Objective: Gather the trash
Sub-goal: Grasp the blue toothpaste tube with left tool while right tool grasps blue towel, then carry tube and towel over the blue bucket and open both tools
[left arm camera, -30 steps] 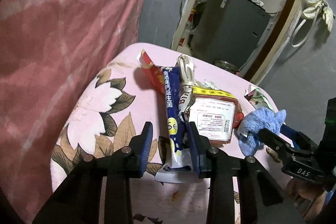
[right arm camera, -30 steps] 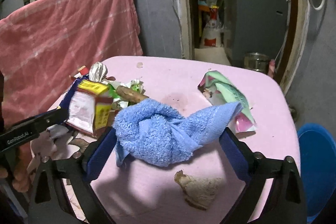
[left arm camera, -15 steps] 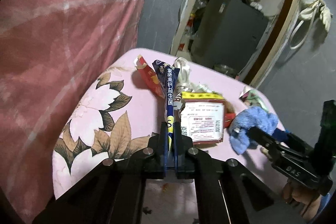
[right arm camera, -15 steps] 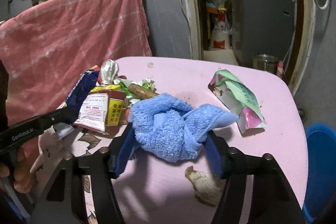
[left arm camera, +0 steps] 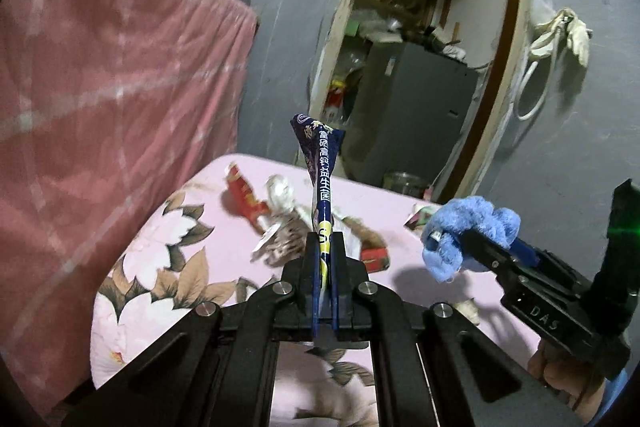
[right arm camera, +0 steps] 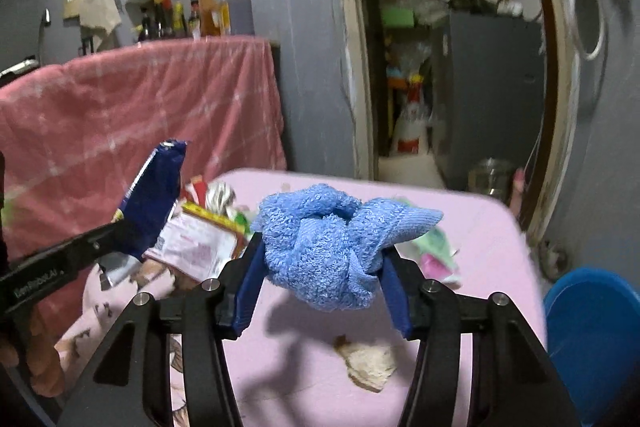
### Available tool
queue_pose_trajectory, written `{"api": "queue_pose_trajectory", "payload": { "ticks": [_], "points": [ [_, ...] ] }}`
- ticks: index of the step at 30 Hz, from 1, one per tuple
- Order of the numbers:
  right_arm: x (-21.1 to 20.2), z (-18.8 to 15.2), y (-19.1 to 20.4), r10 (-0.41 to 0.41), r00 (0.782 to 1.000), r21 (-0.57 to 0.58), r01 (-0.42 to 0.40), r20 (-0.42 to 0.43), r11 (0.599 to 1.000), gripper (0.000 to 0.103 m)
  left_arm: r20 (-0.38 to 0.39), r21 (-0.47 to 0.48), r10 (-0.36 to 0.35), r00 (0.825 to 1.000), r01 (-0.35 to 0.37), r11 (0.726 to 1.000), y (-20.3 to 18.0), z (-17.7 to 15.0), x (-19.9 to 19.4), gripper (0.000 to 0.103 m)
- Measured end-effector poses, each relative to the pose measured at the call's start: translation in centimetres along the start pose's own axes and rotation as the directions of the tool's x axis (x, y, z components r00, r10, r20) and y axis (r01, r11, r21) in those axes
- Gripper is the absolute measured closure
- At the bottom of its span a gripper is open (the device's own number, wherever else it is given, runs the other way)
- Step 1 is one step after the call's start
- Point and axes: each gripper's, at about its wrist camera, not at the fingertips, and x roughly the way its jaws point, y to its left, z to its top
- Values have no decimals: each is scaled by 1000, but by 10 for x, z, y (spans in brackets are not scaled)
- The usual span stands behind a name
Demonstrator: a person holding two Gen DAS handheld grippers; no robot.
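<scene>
My left gripper is shut on a dark blue wrapper and holds it upright above the pink table. The wrapper also shows in the right wrist view, in the left gripper. My right gripper is shut on a bunched blue towel, lifted off the table; the towel also shows in the left wrist view. More trash lies on the table: a red wrapper, a yellow-edged packet, a green and pink wrapper and a brown scrap.
A blue bin stands low at the right of the table. A pink cloth hangs over furniture at the left. A doorway with a grey cabinet lies behind the table.
My left gripper has lifted the blue wrapper off the pile and up. My right gripper has closed tighter on the towel and raised it off the table.
</scene>
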Motion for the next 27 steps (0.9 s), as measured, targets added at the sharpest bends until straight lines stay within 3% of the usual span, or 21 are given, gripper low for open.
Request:
{"api": "queue_pose_trajectory", "payload": {
  "ticks": [4, 14, 22, 27],
  "points": [
    [-21, 9, -5, -5, 996, 2, 5, 85, 1000, 51, 35, 19, -3, 999, 3, 1000, -12, 5, -4, 101],
    [-58, 15, -21, -66, 976, 19, 63, 206, 998, 51, 78, 79, -57, 995, 51, 996, -48, 9, -5, 101],
    [-99, 11, -52, -180, 945, 27, 180, 272, 983, 51, 104, 135, -151, 983, 136, 981, -103, 9, 1, 101],
    [-127, 0, -91, -287, 915, 82, 275, 284, 958, 51, 99, 169, -248, 964, 229, 959, -153, 4, 15, 101]
  ]
}}
